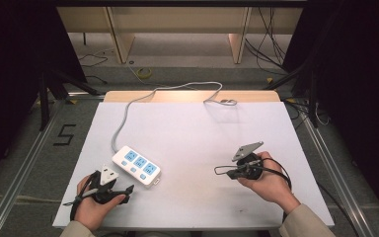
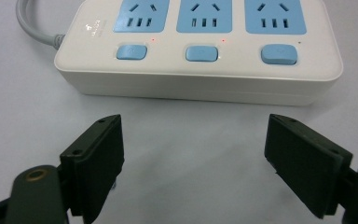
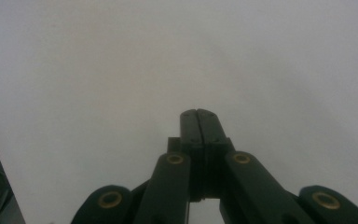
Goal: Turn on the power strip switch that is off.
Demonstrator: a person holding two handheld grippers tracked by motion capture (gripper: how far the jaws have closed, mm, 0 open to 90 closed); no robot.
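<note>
Facing power strip [image 2: 200, 46], left hand-held gripper [image 2: 193, 163] agape

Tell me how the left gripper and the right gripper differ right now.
The left gripper has its jaws spread wide; the right gripper has its jaws pressed together. The left gripper faces the power strip from close by, while the right gripper faces bare white table. Both are black, hand-held and holding nothing.

We're wearing beige sleeves [image 1: 301, 222], and our grippers are black with brass rivets [image 3: 175, 159], flat rubbery jaws, trailing cables and grey triangular plates [image 1: 246, 149].
</note>
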